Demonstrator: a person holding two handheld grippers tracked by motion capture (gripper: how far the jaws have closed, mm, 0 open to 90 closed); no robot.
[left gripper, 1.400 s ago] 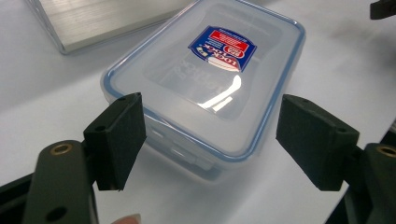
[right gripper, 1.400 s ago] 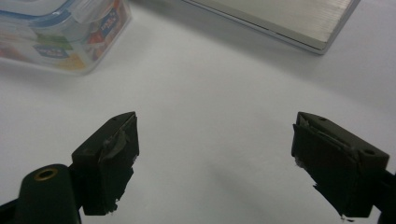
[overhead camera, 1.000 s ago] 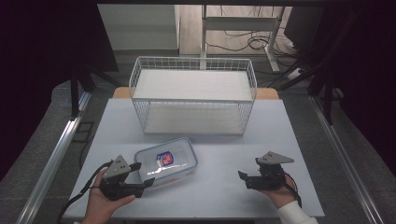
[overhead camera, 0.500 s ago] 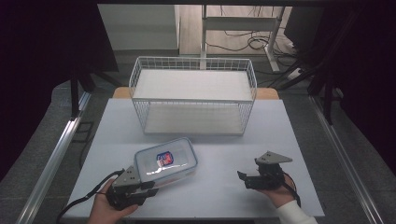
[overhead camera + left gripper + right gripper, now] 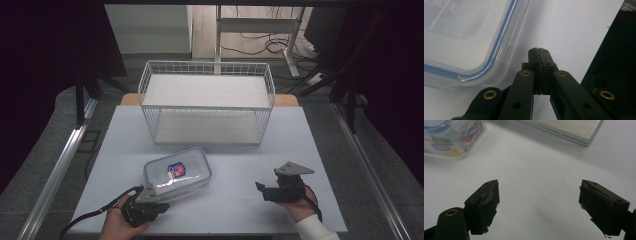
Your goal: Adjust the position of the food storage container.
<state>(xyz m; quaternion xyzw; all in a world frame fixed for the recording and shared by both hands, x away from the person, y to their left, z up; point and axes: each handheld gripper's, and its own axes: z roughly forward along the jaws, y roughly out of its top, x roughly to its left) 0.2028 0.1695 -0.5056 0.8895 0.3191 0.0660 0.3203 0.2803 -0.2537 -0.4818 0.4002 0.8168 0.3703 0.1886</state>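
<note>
A clear plastic container (image 5: 177, 172) with a blue-rimmed lid and a red and blue label lies flat on the white table (image 5: 225, 150), in front of a white wire basket (image 5: 207, 102). My left gripper (image 5: 161, 206) lies low by the table's front edge, just in front of the container's near left corner. In the left gripper view its jaws (image 5: 539, 53) are pressed together with nothing between them, and the container's corner (image 5: 474, 50) sits just to their left. My right gripper (image 5: 261, 190) rests at the front right, pointing left. Its jaws (image 5: 539, 202) stand wide open over bare table, with the container (image 5: 451, 137) farther off.
The basket's pale base board (image 5: 564, 127) shows beyond the right gripper. The table's front edge (image 5: 599, 50) runs close beside the left gripper, with dark floor past it. Metal rails (image 5: 55, 170) flank the table on both sides.
The left gripper has drawn back toward the table's front edge and dropped lower, now lying in front of the container's corner. The right gripper and the container have stayed put.
</note>
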